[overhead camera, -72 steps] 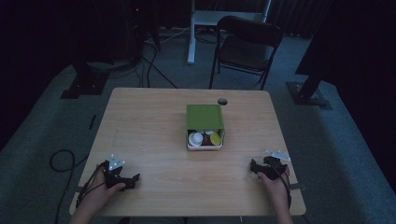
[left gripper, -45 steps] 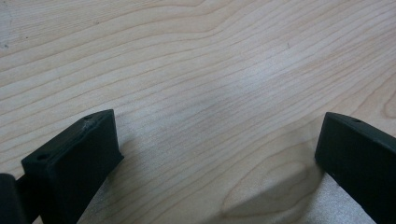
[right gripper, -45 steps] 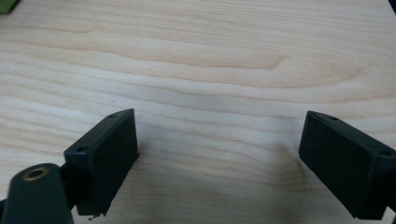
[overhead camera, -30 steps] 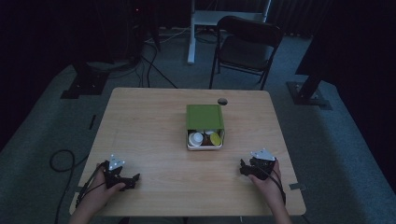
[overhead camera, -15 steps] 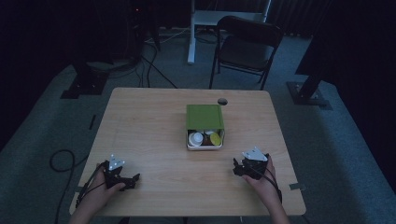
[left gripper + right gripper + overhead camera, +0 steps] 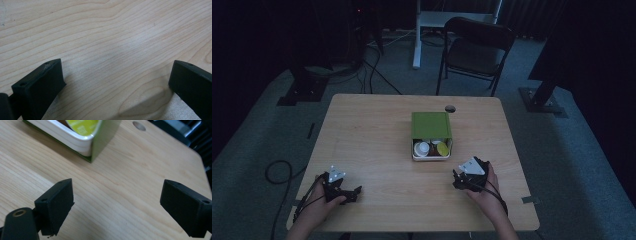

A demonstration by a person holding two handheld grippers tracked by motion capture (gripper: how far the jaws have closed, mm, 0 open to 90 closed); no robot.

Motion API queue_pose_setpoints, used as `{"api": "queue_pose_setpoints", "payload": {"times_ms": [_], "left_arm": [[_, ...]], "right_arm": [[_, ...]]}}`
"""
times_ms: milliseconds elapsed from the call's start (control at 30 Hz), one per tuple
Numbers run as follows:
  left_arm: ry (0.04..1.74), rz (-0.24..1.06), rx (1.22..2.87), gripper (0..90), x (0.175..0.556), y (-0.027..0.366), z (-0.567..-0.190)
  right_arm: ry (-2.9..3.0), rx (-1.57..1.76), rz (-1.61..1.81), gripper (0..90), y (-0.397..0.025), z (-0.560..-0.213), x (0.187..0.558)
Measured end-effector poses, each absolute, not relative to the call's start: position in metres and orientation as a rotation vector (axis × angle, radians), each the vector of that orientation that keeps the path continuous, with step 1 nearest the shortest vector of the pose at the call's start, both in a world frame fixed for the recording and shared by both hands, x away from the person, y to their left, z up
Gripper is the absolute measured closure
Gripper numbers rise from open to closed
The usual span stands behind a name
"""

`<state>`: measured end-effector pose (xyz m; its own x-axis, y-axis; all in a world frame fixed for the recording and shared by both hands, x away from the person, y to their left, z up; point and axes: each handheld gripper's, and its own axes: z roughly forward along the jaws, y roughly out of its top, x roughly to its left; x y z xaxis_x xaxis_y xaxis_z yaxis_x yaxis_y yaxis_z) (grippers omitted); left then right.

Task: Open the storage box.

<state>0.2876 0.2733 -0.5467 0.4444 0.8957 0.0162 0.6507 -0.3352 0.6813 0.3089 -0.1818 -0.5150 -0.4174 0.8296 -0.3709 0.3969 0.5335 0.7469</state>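
Right gripper view: right tongs [image 6: 117, 205] gape wide, empty, low over bare worktop [image 6: 140, 162], aimed past the green box [image 6: 105, 135] corner. Left tongs [image 6: 115, 85] likewise wide and empty, near the worktop's near-left edge, well apart from the box.

High view: box sits mid-worktop, just beyond the right tongs [image 6: 464, 176]. Long axis runs near-to-far; open mouth faces the person, with a white tray [image 6: 430, 156] of small containers showing.

Judgement: approach step. Square the tongs to the tray lip, come in level, avoid nudging the box.
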Motion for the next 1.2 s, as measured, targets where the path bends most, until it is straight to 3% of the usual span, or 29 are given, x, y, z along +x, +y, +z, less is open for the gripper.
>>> {"api": "queue_pose_setpoints", "payload": {"times_ms": [1000, 1200], "left_arm": [[1.289, 0.526, 2.095, 0.0, 0.288, 0.273, -0.547], [1.289, 0.527, 2.095, 0.0, 0.288, 0.273, -0.547]], "right_arm": [[2.07, 0.44, 0.59, 13.8, -0.117, -0.52, 0.31], [2.027, 0.326, 0.56, 18.6, -0.106, -0.519, 0.311]]}}
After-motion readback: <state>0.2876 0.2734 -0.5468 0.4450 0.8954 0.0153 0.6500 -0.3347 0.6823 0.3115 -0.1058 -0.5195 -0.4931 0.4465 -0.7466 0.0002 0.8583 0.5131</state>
